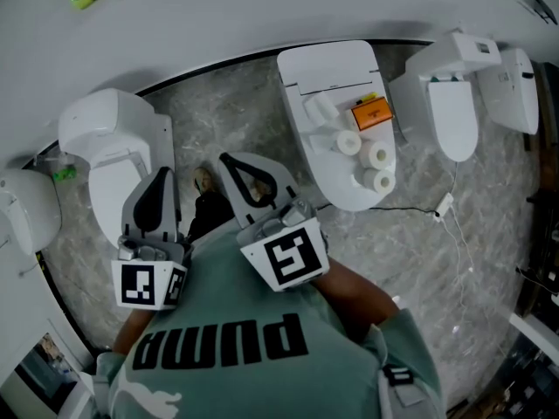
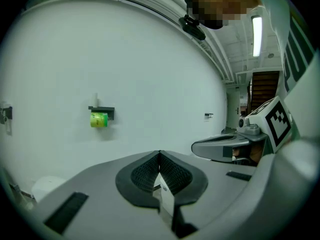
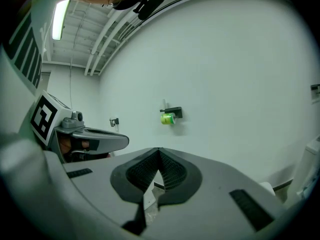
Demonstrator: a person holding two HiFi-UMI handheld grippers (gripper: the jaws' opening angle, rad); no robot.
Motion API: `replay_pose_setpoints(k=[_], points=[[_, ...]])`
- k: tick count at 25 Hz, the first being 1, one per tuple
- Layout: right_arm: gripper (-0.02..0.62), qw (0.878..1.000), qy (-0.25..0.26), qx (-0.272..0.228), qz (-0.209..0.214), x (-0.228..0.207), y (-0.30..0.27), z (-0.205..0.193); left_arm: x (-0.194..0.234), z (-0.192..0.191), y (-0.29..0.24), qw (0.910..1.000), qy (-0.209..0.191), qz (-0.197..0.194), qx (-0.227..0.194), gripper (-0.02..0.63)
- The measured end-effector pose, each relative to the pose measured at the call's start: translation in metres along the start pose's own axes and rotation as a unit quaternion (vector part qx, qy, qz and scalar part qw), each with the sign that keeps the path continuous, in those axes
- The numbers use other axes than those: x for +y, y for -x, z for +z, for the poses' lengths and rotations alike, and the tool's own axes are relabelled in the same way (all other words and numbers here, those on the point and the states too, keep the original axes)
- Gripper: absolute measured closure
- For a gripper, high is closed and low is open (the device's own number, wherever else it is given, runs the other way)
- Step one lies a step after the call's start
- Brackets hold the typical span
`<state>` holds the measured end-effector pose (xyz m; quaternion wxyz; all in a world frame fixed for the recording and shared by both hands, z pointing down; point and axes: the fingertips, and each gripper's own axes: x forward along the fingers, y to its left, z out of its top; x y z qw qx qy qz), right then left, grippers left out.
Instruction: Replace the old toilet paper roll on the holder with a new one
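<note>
At the left edge of the head view a cut-off toilet (image 1: 26,212) comes first, then a second toilet (image 1: 109,142), which stands between the grippers and the white wall (image 1: 262,7) at the far side. Just right of it the left gripper (image 1: 166,175) is held close to the person's chest, its jaws pressed together with nothing between them. Beside it the right gripper (image 1: 225,158) is closed in the same way and empty. Both point toward the far wall over a grey marbled floor (image 1: 419,260).

Further right a third toilet (image 1: 332,68) carries three white rolls (image 1: 378,155) and an orange box (image 1: 371,113) on its closed top, well apart from both grippers. Right of that stand two more toilets (image 1: 454,112), and a white cable (image 1: 444,206) trails across the floor near them.

The green roll (image 2: 99,120) hangs on a black holder (image 2: 102,110) fixed to the far wall. In the left gripper view it sits above and left of the closed tips, well apart from them, with only bare wall in between. In the right gripper view it sits above and slightly right of the tips, again well apart.
</note>
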<state>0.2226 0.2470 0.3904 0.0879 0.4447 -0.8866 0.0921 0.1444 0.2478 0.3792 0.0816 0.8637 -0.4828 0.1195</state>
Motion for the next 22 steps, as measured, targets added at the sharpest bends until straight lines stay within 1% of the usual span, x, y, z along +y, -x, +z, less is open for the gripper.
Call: replay_pose_setpoints(k=[6,12,17,19,22], points=[[0.591,1.0,0.002,-0.007,0.0,-0.001,-0.003,0.004,0.004,0.001,-0.001,0.9999,0.007,0.005,-0.008,0.603],[0.592,1.0,0.004,-0.012,-0.007,-0.005,-0.002,0.008,0.001,0.004,-0.005,1.0,0.0,-0.003,-0.008,0.603],[0.592,1.0,0.006,-0.015,-0.014,-0.008,0.001,0.009,-0.003,0.009,-0.008,0.9998,0.002,-0.009,-0.018,0.603],[0.592,1.0,0.007,-0.016,-0.016,-0.009,0.003,0.01,-0.004,0.008,-0.007,0.9998,0.0,-0.012,-0.014,0.603],[0.592,1.0,0.006,-0.016,-0.018,-0.009,0.005,0.011,-0.006,0.009,-0.006,0.9999,0.009,-0.01,-0.01,0.603]])
